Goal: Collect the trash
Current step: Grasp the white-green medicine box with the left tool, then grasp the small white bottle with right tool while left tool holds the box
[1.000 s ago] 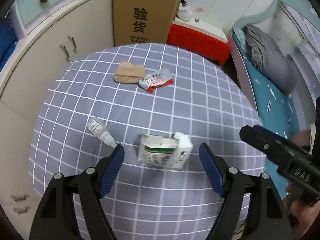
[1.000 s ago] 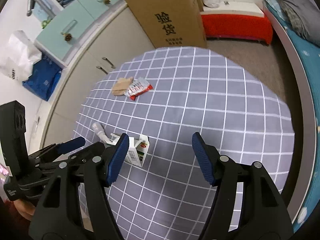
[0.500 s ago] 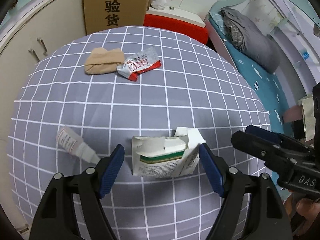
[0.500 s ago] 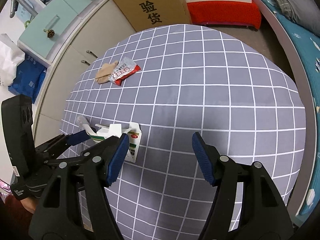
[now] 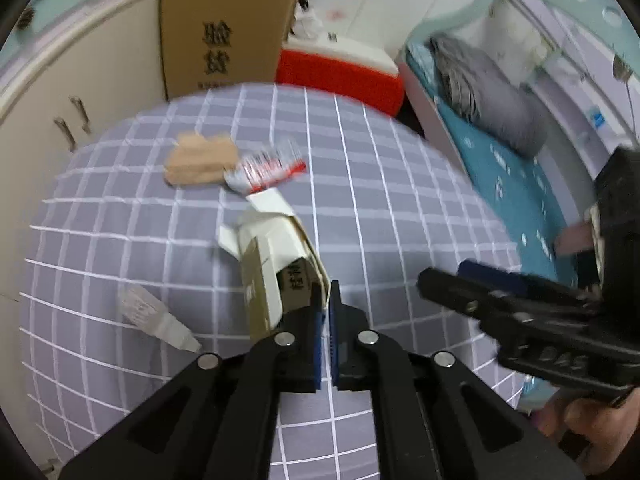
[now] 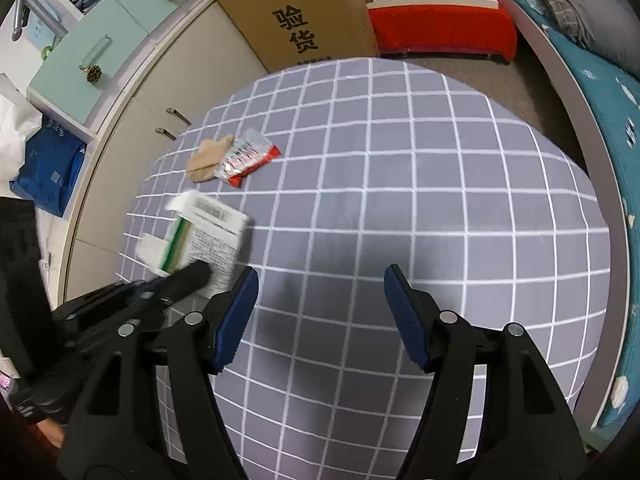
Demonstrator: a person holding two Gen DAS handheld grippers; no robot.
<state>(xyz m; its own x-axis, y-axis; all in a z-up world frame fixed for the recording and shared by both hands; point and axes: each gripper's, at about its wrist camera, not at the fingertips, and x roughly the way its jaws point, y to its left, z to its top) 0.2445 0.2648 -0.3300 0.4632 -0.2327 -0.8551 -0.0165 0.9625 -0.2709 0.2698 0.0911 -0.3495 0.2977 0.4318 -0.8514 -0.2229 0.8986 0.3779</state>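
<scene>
Broadly, a round tabletop (image 6: 400, 208) under a grey cloth with a white grid fills both views, with a tall brown cardboard box (image 6: 296, 16) printed with two black characters standing at its far edge and a red bench (image 6: 440, 28) beside that. Nearer, the right claw (image 6: 320, 296) hovers above bare cloth with its blue-padded jaws spread wide and nothing between them. To its left, the left claw (image 5: 325, 300) has just been closing: its jaws now stand pressed almost together, pinching one thin wall of a crushed white medicine carton (image 5: 276, 260), which is tipped up off the cloth with its torn flaps open. Farther back on the tabletop lie a crumpled tan paper wad (image 6: 208, 158) and a red-and-silver snack wrapper (image 6: 248, 158), touching each other and well apart from the carton. Just left of the left claw a small clear dropper bottle (image 5: 154, 316) lies on its side, nozzle pointing toward the claw.
</scene>
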